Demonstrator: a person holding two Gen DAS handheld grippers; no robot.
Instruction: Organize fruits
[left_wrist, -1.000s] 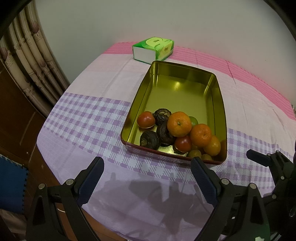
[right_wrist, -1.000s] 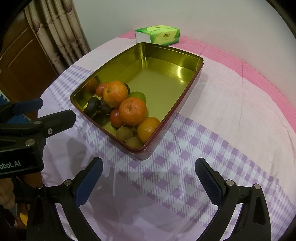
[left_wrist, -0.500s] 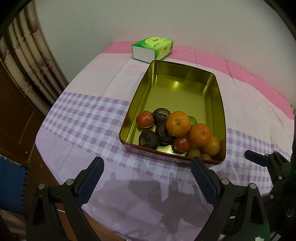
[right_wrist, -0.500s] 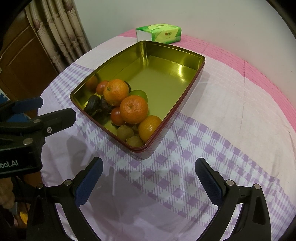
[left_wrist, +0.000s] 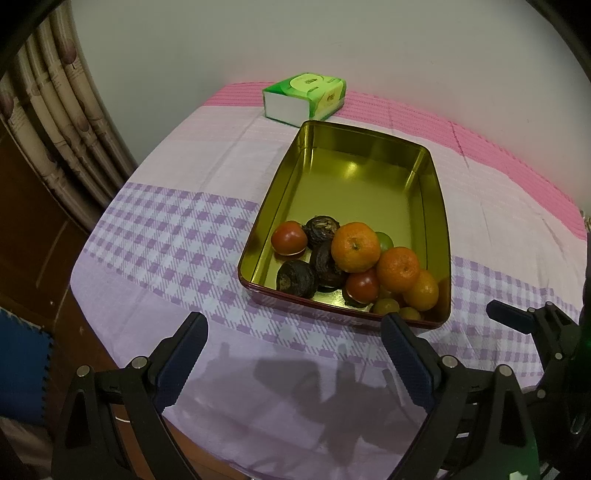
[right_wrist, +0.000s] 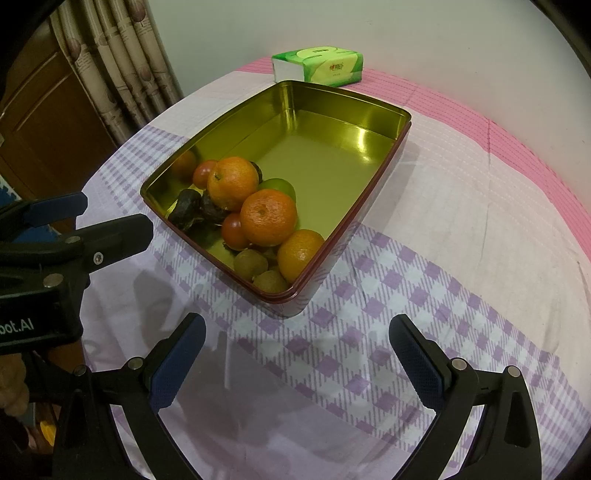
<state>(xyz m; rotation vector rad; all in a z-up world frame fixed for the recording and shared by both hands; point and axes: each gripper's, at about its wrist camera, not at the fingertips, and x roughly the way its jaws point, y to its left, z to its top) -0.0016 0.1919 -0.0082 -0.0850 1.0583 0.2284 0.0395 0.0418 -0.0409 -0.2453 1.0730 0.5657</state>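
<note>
Above checked tablecloth (left_wrist: 155, 258), both empty claws (left_wrist: 295, 354) (right_wrist: 297, 354) tilt downward, jaws spread.

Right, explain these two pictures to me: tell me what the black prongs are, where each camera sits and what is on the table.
There is no robot here. A person holds a hand-held two-fingered clamp in each hand, and each clamp has a wide-angle camera looking along its fingers. One picture comes from the left gripper, the other from the right gripper; each also catches the other clamp at its edge. Both stand open and hold nothing.

On the pink and purple checked tablecloth sits a gold rectangular metal tin. Piled at its near end are orange mandarins, red tomatoes, dark wrinkled round fruits, brown kiwis and a green fruit. Behind the tin lies a green tissue pack.
</note>
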